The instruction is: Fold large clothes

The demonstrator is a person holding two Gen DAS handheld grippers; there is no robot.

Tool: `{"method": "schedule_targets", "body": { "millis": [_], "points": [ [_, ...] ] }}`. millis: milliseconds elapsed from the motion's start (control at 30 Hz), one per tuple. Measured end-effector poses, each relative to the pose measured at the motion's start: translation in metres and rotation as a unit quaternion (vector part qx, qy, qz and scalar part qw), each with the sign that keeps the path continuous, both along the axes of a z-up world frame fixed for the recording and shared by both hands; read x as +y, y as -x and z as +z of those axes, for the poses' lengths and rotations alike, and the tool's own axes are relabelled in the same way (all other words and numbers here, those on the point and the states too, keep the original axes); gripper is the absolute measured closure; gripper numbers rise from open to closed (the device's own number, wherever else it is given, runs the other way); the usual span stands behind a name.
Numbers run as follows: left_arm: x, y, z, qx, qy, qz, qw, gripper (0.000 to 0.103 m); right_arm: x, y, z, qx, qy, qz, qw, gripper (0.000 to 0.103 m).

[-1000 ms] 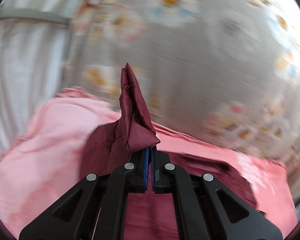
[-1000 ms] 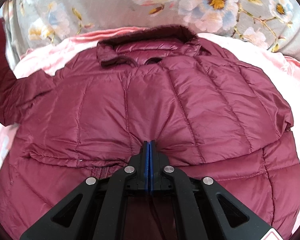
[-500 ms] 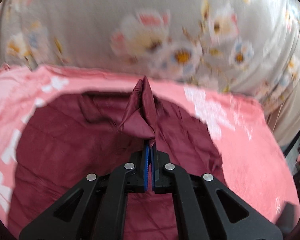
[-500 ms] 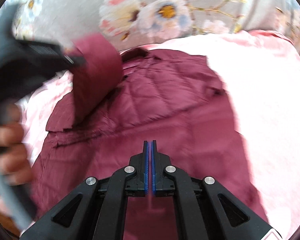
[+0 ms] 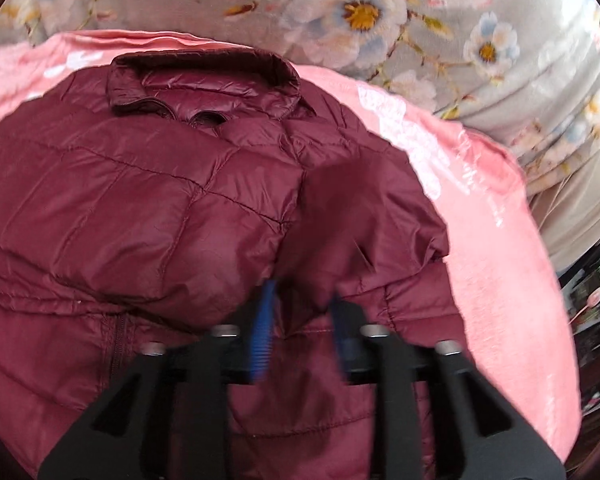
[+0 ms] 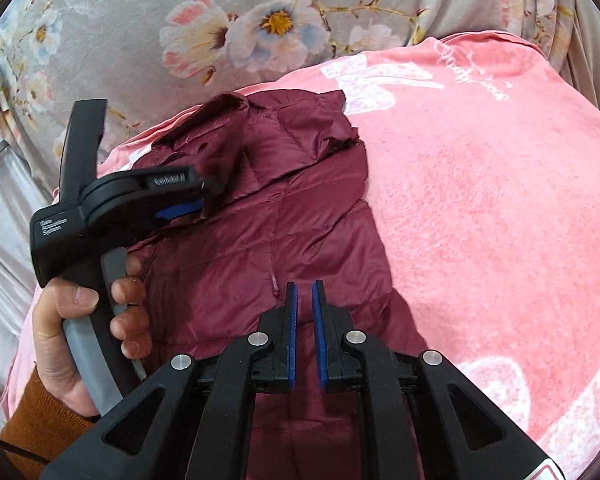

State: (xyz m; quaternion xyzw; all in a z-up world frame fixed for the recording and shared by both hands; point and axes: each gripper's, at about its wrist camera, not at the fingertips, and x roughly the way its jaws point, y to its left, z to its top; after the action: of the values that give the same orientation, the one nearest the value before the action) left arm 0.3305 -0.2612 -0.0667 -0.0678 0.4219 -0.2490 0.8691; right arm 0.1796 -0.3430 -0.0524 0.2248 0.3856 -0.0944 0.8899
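A maroon quilted puffer jacket [image 5: 140, 208] lies on a pink towel [image 5: 500, 248], collar at the far end. A sleeve [image 5: 360, 216] lies folded across its right side. My left gripper [image 5: 300, 320] is blurred, jaws apart, with the sleeve end lying loose between the blue pads. In the right wrist view the jacket [image 6: 268, 216] lies left of centre and my left gripper [image 6: 196, 204] hovers over its upper left, held by a hand. My right gripper [image 6: 303, 320] is slightly open and empty over the jacket's lower middle.
A grey floral bedspread [image 5: 380, 12] lies beyond the towel; it also shows in the right wrist view [image 6: 220, 28]. The pink towel [image 6: 480, 200] extends wide to the right of the jacket. The towel's right edge drops off to a dark room area [image 5: 596, 288].
My left gripper carried the sleeve over the jacket, lowered it and opened, letting the sleeve go. My right gripper drew back toward the jacket's lower part and opened a little.
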Motion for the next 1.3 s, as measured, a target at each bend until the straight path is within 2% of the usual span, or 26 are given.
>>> {"method": "schedule_targets", "body": {
  "millis": [33, 67, 100, 133, 167, 300, 400, 533, 633, 667, 700, 767, 800, 833, 933, 1100, 1200, 1233, 1267, 1300],
  "points": [
    [0.005, 0.001, 0.003, -0.003, 0.010, 0.003, 0.9999, 0.048, 0.002, -0.003, 0.001, -0.001, -0.001, 0.004, 1.000, 0.089],
    [0.013, 0.003, 0.008, -0.008, 0.026, 0.003, 0.9996, 0.045, 0.004, -0.004, 0.001, -0.003, -0.002, 0.006, 1.000, 0.085],
    [0.020, 0.006, 0.014, -0.012, 0.037, 0.000, 0.9992, 0.042, 0.006, -0.007, 0.003, -0.006, -0.003, 0.008, 1.000, 0.075],
    [0.029, 0.008, 0.020, -0.015, 0.046, -0.002, 0.9988, 0.032, 0.007, -0.011, 0.006, -0.012, -0.002, 0.012, 1.000, 0.069],
    [0.040, 0.010, 0.027, -0.019, 0.057, -0.003, 0.9982, 0.026, 0.008, -0.016, 0.010, -0.017, 0.001, 0.014, 1.000, 0.067],
    [0.115, 0.002, 0.052, -0.028, 0.108, 0.045, 0.9927, 0.024, 0.008, -0.043, 0.021, -0.037, -0.007, 0.022, 0.999, 0.053],
    [0.178, -0.020, 0.055, -0.011, 0.133, 0.112, 0.9847, 0.025, 0.007, -0.072, 0.020, -0.036, -0.024, 0.028, 0.999, 0.052],
    [0.255, -0.051, 0.042, 0.013, 0.139, 0.196, 0.9706, 0.029, 0.012, -0.107, 0.007, -0.014, -0.024, 0.025, 0.999, 0.052],
    [0.290, -0.067, 0.020, 0.050, 0.160, 0.227, 0.9595, 0.034, 0.016, -0.124, -0.003, 0.002, -0.017, 0.023, 1.000, 0.052],
    [0.299, -0.072, 0.011, 0.063, 0.166, 0.233, 0.9560, 0.036, 0.017, -0.129, -0.006, 0.009, -0.019, 0.022, 1.000, 0.052],
    [0.303, -0.075, 0.005, 0.071, 0.169, 0.234, 0.9548, 0.037, 0.016, -0.132, -0.009, 0.013, -0.022, 0.022, 0.999, 0.058],
    [0.306, -0.078, -0.006, 0.083, 0.172, 0.227, 0.9550, 0.038, 0.014, -0.142, -0.014, 0.025, -0.031, 0.021, 0.999, 0.077],
    [0.303, -0.079, -0.010, 0.087, 0.175, 0.222, 0.9552, 0.038, 0.013, -0.145, -0.015, 0.029, -0.033, 0.022, 0.999, 0.093],
    [0.303, -0.079, -0.014, 0.091, 0.178, 0.219, 0.9550, 0.038, 0.012, -0.148, -0.015, 0.030, -0.039, 0.025, 0.998, 0.100],
    [0.307, -0.081, -0.026, 0.104, 0.205, 0.221, 0.9478, 0.039, 0.012, -0.151, 0.006, 0.003, -0.022, 0.027, 0.999, 0.101],
    [0.306, -0.106, -0.026, 0.112, 0.256, 0.230, 0.9323, 0.043, 0.003, -0.155, 0.061, -0.053, -0.014, 0.033, 0.998, 0.101],
    [0.305, -0.124, -0.032, 0.129, 0.269, 0.243, 0.9228, 0.047, -0.001, -0.157, 0.085, -0.072, -0.007, 0.038, 0.997, 0.101],
    [0.305, -0.130, -0.034, 0.133, 0.266, 0.252, 0.9208, 0.055, -0.003, -0.155, 0.090, -0.076, -0.001, 0.039, 0.996, 0.101],
    [0.305, -0.133, -0.034, 0.134, 0.260, 0.259, 0.9206, 0.068, -0.005, -0.155, 0.093, -0.077, 0.003, 0.040, 0.996, 0.101],
    [0.308, -0.135, -0.032, 0.127, 0.247, 0.273, 0.9212, 0.073, -0.007, -0.153, 0.093, -0.077, 0.007, 0.040, 0.996, 0.101]
  ]
}}
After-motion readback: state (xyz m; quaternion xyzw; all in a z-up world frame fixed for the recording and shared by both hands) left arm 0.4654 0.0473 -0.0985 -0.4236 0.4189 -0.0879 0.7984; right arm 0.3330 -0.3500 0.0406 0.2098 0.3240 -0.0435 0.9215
